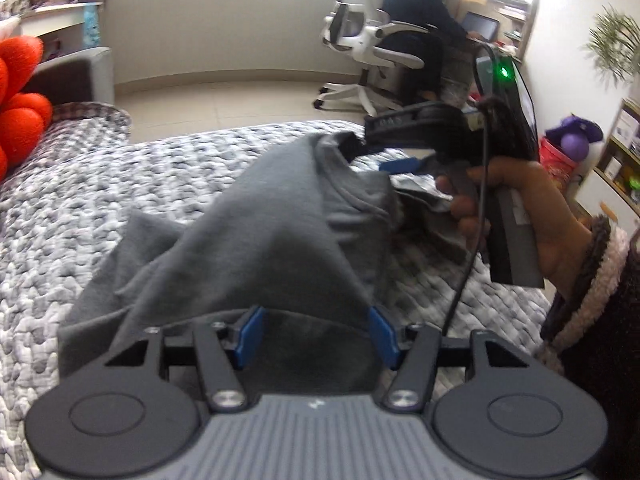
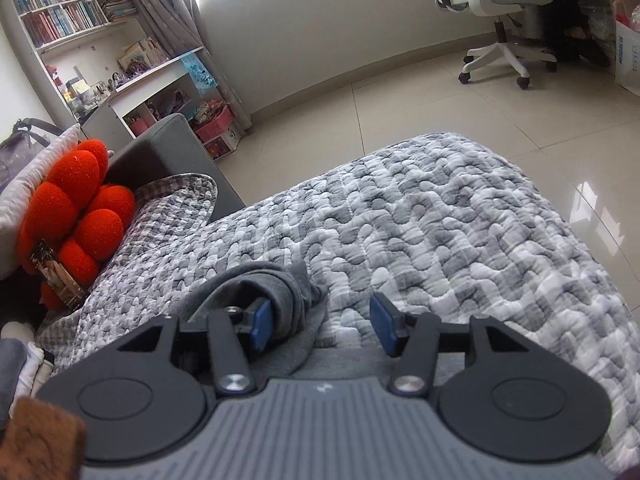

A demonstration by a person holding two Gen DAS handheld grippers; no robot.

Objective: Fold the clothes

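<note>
Your bed's grey-white quilt (image 2: 460,220) stretches ahead of both tools. The grey garment (image 1: 256,240) drapes over your left hand-held gripper (image 1: 316,334) — pads spread, cloth between them. Your right hand-held gripper (image 2: 322,326) is spread too, bunched fabric against its left pad.

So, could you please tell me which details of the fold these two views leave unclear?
- Left gripper: the grey garment drapes over its fingertips in the left wrist view, hiding any grip.
- Right gripper: its tips are buried in cloth in the left wrist view; its own view shows jaws apart.
- Garment type: bunched folds hide its outline.
</note>
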